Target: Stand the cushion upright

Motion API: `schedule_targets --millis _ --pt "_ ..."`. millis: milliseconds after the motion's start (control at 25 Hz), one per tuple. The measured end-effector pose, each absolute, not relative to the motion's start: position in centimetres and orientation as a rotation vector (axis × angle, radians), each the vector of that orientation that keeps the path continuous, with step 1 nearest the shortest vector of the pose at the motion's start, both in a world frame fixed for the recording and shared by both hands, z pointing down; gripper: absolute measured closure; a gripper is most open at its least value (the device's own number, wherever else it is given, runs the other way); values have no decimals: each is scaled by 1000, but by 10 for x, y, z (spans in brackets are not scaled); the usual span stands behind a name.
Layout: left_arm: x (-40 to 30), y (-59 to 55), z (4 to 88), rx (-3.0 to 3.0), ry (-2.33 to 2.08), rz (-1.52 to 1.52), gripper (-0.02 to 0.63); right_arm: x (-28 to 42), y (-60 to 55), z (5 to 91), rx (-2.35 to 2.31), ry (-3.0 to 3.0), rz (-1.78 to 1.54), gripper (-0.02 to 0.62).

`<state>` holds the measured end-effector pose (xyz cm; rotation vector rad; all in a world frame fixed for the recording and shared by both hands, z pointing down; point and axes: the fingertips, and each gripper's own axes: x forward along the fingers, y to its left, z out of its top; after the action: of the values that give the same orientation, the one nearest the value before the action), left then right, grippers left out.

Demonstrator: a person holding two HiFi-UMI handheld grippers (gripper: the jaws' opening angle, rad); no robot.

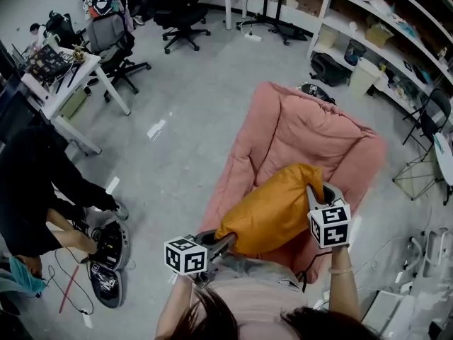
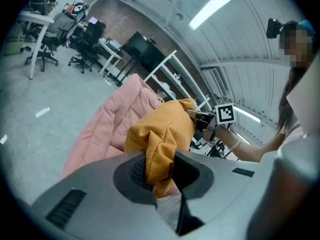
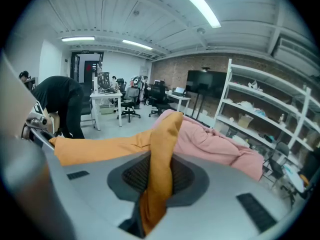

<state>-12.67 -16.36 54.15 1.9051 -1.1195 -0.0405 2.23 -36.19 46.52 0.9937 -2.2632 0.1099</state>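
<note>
The orange cushion point(image 1: 272, 207) was observed at lower centre of the head view, seen against the pink lounger point(image 1: 297, 129). Its lower-left corner was pinched by the left gripper point(image 1: 218, 245) and its upper-right corner by the right gripper point(image 1: 316, 190). Both pairs of jaws were narrow, closed on fabric.

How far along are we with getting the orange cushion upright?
Done: left gripper and right gripper are each clamped on an edge of the orange cushion. In hand: it spans between them, slanted, over the pink sofa. Left: likely stand it on edge against the sofa back, then let go.
</note>
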Motion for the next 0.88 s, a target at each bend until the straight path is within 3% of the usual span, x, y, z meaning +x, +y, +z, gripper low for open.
schedule_targets --millis 880 --pt "-101 -265 463 2137 -1157 -10 545 133 -381 424 1417 -2318 327 515"
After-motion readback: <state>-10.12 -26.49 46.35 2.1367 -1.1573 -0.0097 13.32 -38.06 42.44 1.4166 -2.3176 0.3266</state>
